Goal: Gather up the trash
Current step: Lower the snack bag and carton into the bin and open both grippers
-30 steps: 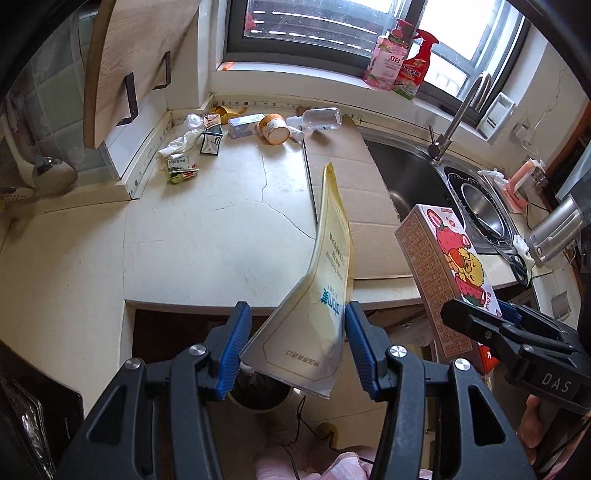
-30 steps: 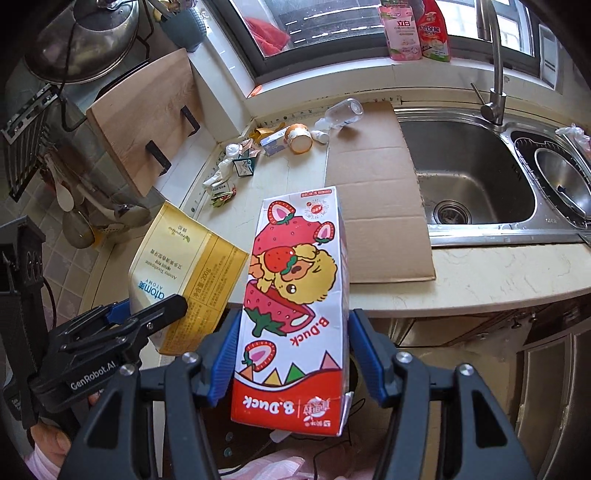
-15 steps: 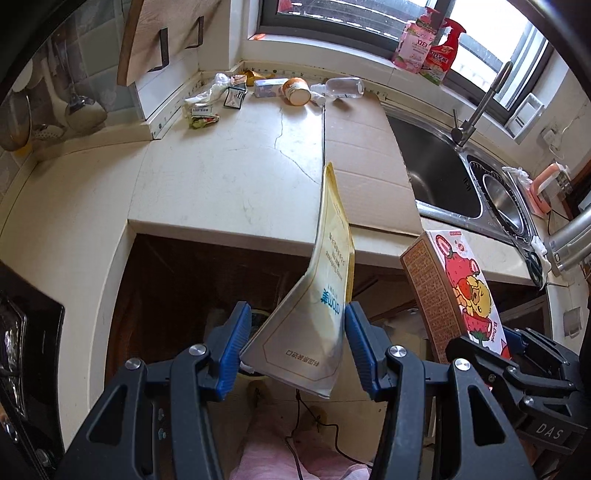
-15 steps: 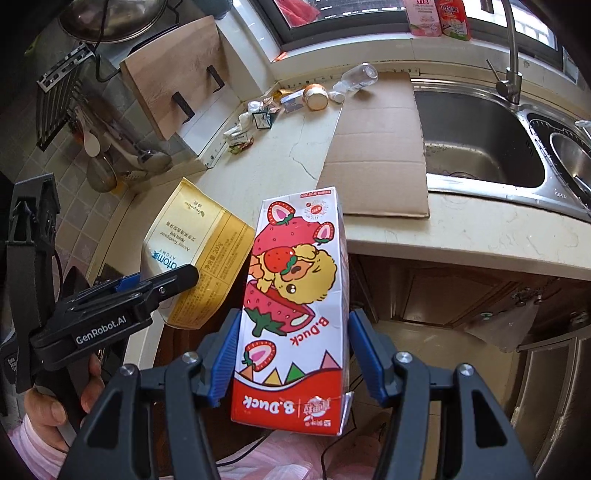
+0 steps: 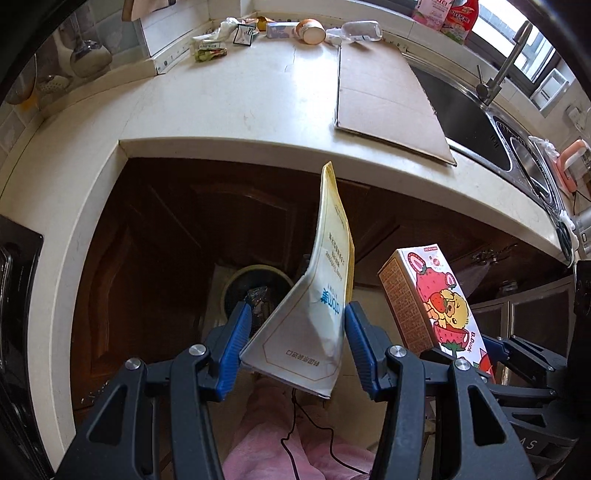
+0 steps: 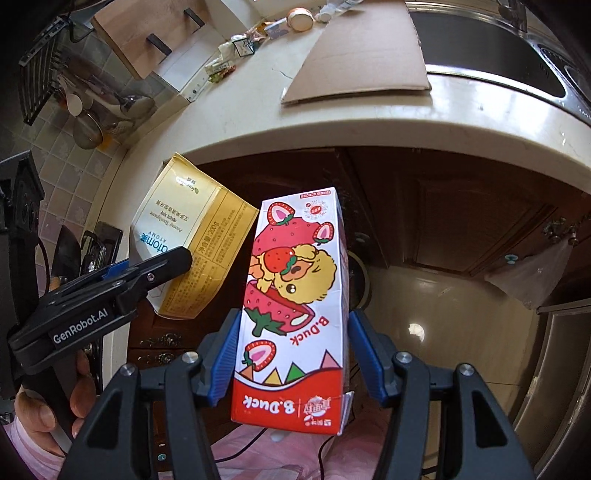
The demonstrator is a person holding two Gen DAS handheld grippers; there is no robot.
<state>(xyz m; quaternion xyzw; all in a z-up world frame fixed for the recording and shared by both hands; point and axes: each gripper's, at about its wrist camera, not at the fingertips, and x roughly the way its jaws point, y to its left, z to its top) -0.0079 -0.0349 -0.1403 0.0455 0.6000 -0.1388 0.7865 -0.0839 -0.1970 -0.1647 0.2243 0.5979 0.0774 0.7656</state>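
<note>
My left gripper [image 5: 295, 339] is shut on a flattened yellow and white toothpaste box [image 5: 325, 295], also seen in the right wrist view [image 6: 188, 236]. It hangs below the counter edge, above a round trash bin [image 5: 255, 284] on the floor that holds some trash. My right gripper [image 6: 291, 350] is shut on a red and white B.Duck strawberry carton [image 6: 295, 295], which shows to the right in the left wrist view [image 5: 432, 299]. Several wrappers and small containers [image 5: 236, 37] lie at the back of the counter.
A flat cardboard sheet [image 5: 384, 92] lies on the cream counter [image 5: 240, 103] beside the steel sink [image 5: 476, 118]. Dark wooden cabinet doors [image 6: 461, 221] stand under the counter. A plastic bag [image 6: 532, 273] hangs on a cabinet handle. A wooden cutting board [image 6: 147, 29] leans at the wall.
Both grippers have come down from counter height to below the counter edge, each still holding its box. The trash bin on the floor has come into the left wrist view.
</note>
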